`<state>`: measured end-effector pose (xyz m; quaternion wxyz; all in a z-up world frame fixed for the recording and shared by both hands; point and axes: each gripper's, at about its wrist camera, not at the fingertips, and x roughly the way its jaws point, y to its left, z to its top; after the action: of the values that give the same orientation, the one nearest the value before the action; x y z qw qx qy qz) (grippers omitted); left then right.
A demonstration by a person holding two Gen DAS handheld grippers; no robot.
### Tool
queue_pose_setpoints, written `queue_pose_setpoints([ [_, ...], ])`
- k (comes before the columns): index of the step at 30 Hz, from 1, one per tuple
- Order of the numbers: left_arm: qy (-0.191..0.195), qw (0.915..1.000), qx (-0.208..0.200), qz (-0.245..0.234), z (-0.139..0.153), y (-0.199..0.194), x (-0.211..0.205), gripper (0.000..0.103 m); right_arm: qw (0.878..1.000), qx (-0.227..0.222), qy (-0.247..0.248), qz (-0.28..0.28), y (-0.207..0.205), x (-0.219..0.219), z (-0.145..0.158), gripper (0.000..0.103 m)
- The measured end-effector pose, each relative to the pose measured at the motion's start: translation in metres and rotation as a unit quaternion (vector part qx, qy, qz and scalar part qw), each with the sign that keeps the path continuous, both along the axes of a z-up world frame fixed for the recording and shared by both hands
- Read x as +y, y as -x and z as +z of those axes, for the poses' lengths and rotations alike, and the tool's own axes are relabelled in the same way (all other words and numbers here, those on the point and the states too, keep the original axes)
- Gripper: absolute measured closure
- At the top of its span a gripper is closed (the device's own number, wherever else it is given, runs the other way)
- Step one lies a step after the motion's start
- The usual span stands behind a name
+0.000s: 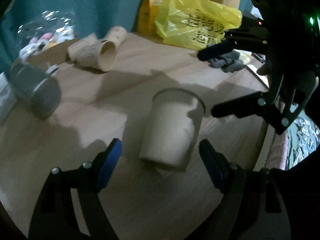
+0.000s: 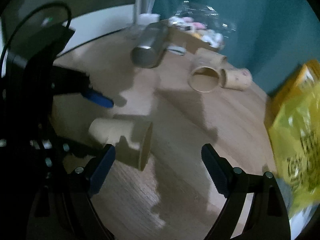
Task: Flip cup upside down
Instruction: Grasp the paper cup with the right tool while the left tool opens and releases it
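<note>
A dim wooden table (image 1: 100,108) stands against a teal wall (image 1: 96,6), with a yellow bag (image 1: 196,24) at the back. The paper cup (image 1: 172,128) lies on its side just ahead of the left gripper (image 1: 160,160), whose fingers are spread wide and touch nothing. The right gripper (image 2: 158,166) is likewise released, the cup (image 2: 124,140) beside its left finger.

Motion blur is smearing everything you are seeing: the print on the yellow bag (image 1: 198,23) is staying unreadable, and the frame edge is cutting it off in the right wrist view. Your left finger is hiding the cup's (image 2: 122,140) near wall there.
</note>
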<state>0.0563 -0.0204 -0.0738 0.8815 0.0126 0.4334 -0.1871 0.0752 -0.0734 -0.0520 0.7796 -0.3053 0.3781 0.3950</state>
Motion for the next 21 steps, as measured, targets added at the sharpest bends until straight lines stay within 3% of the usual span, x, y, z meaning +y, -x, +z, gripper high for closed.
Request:
queue_pose_setpoints([
  [5,0.008,0.9994,0.001,0.034,0.004,0.02,0.019,0.022,0.994,0.006,0.048,0.096,0.011,0.021,-0.003,0.013],
  [10,0.02,0.9965,0.005,0.082,0.003,0.036,0.038,0.022,0.972,-0.021,0.11,0.206,0.025,0.049,-0.013,0.013],
  [16,0.042,0.9889,0.009,0.142,0.0,0.055,0.062,0.022,0.926,-0.041,0.186,0.325,0.031,0.082,-0.029,0.013],
  [21,0.058,0.9812,0.01,0.184,-0.003,0.068,0.085,0.022,0.867,-0.049,0.275,0.413,0.04,0.109,-0.054,0.014],
])
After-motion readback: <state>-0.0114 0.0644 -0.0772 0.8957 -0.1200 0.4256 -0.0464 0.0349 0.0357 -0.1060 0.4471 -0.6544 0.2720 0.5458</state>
